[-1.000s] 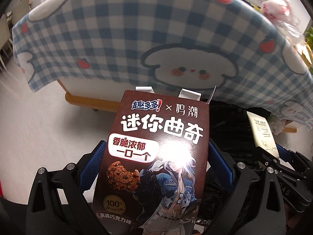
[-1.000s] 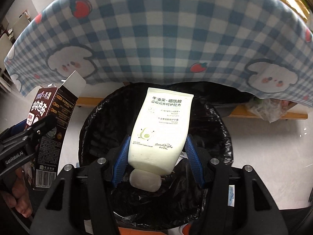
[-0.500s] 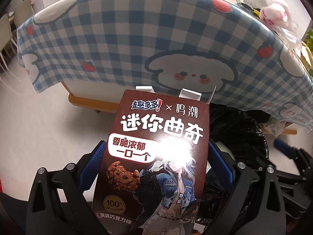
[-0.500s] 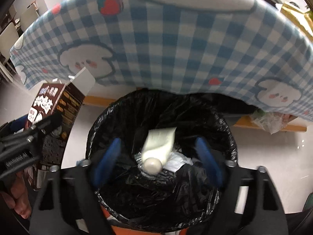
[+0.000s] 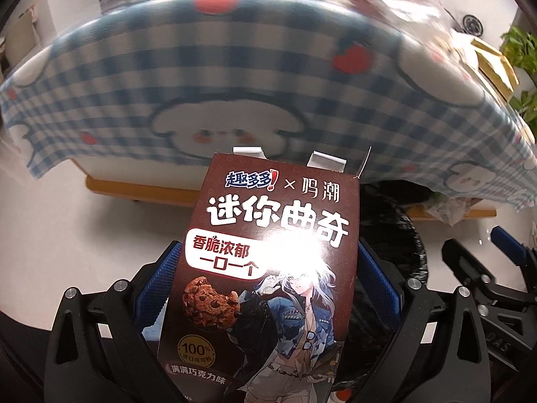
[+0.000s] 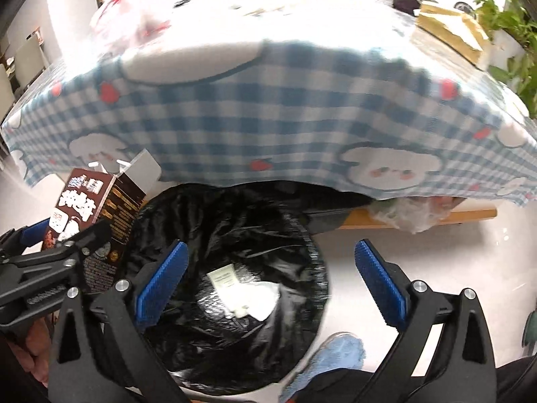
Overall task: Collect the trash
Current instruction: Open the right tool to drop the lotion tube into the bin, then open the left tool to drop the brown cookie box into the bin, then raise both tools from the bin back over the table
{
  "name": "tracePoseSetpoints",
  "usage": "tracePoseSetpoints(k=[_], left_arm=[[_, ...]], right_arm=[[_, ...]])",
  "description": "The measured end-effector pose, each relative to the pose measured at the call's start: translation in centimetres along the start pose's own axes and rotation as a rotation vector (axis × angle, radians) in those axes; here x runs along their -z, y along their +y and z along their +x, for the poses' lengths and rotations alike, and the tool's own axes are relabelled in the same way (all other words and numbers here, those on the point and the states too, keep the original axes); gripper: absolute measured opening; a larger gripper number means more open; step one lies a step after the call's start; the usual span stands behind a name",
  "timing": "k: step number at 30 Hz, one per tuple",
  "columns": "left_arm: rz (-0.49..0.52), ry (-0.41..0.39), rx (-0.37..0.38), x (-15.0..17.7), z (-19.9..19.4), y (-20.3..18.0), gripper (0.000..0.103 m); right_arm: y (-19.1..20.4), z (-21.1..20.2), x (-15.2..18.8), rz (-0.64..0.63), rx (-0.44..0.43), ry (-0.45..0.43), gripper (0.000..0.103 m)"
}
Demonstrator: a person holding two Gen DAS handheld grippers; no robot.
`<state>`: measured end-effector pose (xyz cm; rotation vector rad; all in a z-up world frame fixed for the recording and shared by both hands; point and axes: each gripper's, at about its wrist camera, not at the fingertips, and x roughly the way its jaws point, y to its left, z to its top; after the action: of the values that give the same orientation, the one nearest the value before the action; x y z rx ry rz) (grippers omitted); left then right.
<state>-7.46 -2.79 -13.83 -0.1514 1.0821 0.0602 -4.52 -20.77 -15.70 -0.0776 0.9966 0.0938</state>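
Up close, left gripper (image 5: pixel 266 288) — black plastic arms with ribbed blue pads — clamped on a cookie box (image 5: pixel 268 268), one pad against each narrow side. Box is glossy brown card, tall and rectangular, held upright; white top flaps stand open. Front shows bold white lettering, a chocolate-chip cookie and an illustrated long-haired figure in a denim jacket; a hard glare spot sits mid-panel. From the right wrist view the same box (image 6: pixel 90 221) hangs at the left rim of the bin, its dark side panel with small print facing in.

Right gripper (image 6: pixel 268 277) — same black frame, same toothed blue pads — jaws opening, spread wide, nothing between them. It sits above the trash bin (image 6: pixel 302 235).

Bin is round, lined with a crinkled, shiny black bag. At the bottom lies a white tube (image 6: pixel 228 277), printed label up, on crumpled pale wrapping.

Behind the bin, a tablecloth (image 6: pixel 268 110) of blue-and-white check hangs over the table edge, printed with white cartoon rabbit faces and small red strawberries; soft and blurred here. A wooden rail (image 6: pixel 419 216) runs low beneath it, with a clear crumpled plastic bag (image 6: pixel 412 211) against it. Floor (image 6: pixel 419 255) is pale and glossy. Green leaves (image 6: pixel 513 33) at far right.
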Motion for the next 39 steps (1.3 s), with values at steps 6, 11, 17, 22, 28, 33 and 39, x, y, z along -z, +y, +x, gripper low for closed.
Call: tracePoseSetpoints(k=[6,11,17,22,28,33,39], left_arm=[[0.053,0.003,0.015,-0.2,1.2,-3.7,0.096],[0.069,0.027,0.015,-0.1,3.3,-5.4,0.096],[0.090,0.065,0.033,0.1,5.7,-7.4,0.096],[0.104,0.077,0.044,0.0,7.3,-8.2,0.097],[0.111,0.097,0.048,-0.1,9.8,-9.0,0.097],[0.116,0.117,0.029,-0.2,11.4,-9.0,0.097],[0.111,0.102,0.014,-0.8,11.8,-8.2,0.097]], right_arm=[[-3.7,-0.5,0.4,0.046,0.028,-0.004,0.095],[-5.9,0.0,1.0,0.082,0.040,0.007,0.095],[-8.1,0.5,1.6,0.126,0.052,0.018,0.095],[-9.3,0.9,1.6,0.161,0.054,0.029,0.095],[-9.6,2.1,1.6,0.170,0.049,0.069,0.095],[-9.2,2.7,1.3,0.163,0.053,0.075,0.095],[-8.9,3.5,1.1,0.178,0.049,0.085,0.095]])
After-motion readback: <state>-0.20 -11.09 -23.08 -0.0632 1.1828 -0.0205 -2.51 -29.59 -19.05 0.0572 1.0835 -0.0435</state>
